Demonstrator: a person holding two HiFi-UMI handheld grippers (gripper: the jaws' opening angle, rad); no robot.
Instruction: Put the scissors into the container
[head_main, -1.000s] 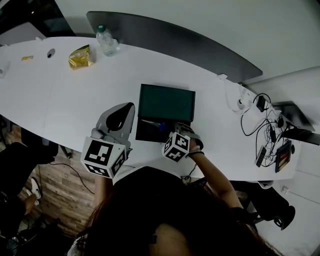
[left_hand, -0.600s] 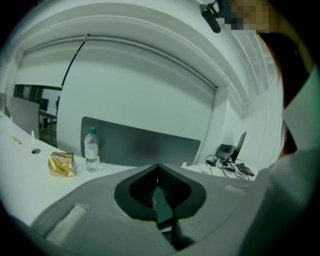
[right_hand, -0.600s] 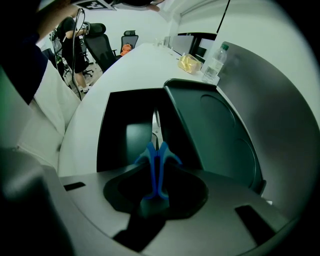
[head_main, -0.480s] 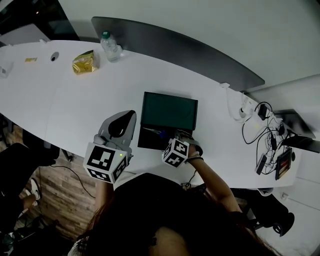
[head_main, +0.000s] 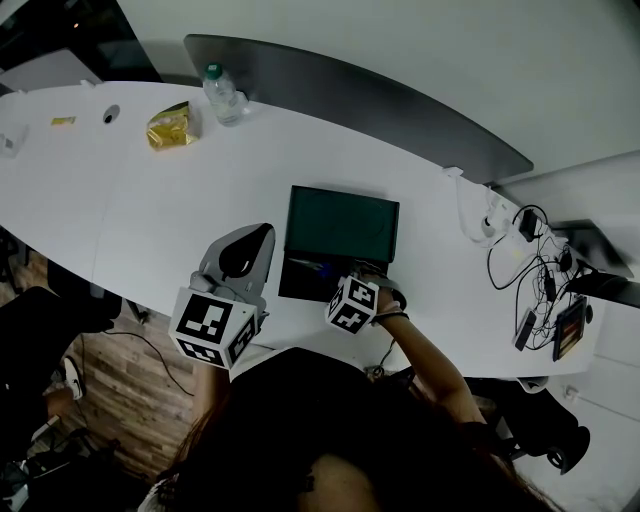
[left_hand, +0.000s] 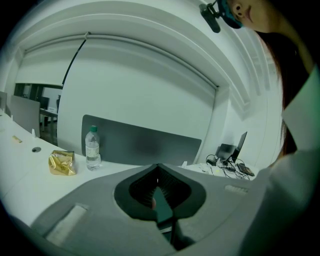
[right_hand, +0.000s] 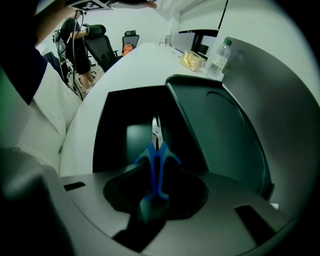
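As before, scissors (right_hand: 156, 170) over container (right_hand: 114, 117).

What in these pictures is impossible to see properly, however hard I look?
- Scissors blades: in the head view they are hidden under the marker cube of the right claw. In the right gripper view the tips fade into the dark container.
- Container floor: too dark in both views to tell what lies inside.
- Bottle label: too small to read in any view.
- Near edge of the table: in the head view it is covered by the person's head.
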